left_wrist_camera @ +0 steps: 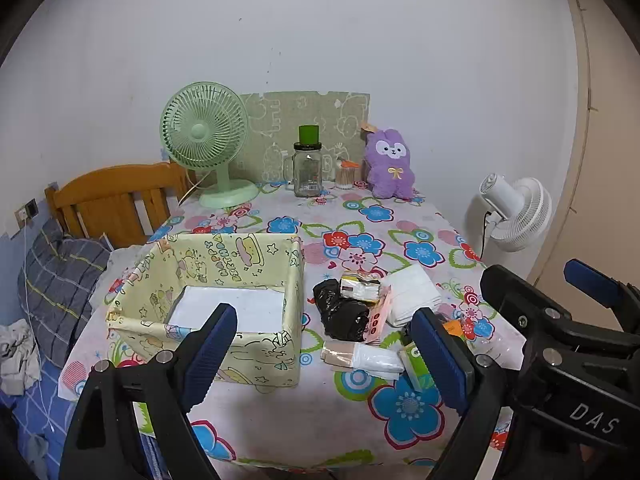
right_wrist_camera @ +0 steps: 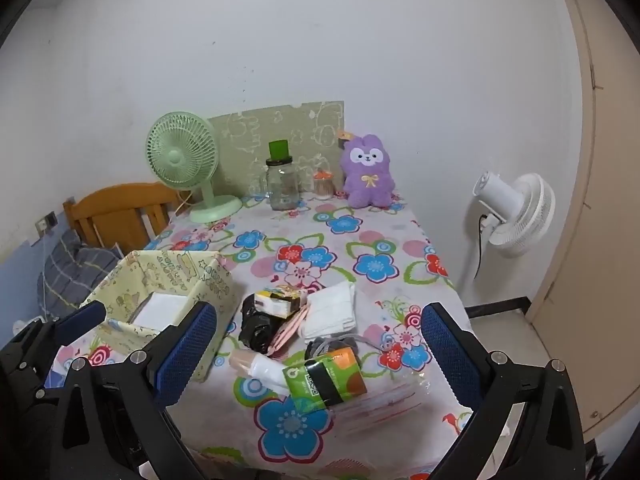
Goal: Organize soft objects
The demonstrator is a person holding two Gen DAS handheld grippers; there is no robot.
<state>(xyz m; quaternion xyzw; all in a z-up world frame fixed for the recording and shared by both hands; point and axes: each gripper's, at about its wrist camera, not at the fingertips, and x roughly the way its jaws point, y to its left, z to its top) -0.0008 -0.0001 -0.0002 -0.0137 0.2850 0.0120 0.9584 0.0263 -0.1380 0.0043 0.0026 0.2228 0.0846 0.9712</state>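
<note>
Both tongs are hanging wide open and empty over the near edge of the surface (right_wrist_camera: 360, 432), the left tongs (left_wrist_camera: 324, 354) beside the right tongs (right_wrist_camera: 320, 354). Nearest is lying a green-and-orange soft packet (right_wrist_camera: 326, 376), probably light and crushable, best pinched across its middle. Just behind it are sitting a black plastic bundle (left_wrist_camera: 340, 312), likely slippery, and folded white cloths (left_wrist_camera: 412, 294), limp, needing a grip through the whole stack. The yellow fabric box (left_wrist_camera: 224, 264) is waiting left, nearly empty
</note>
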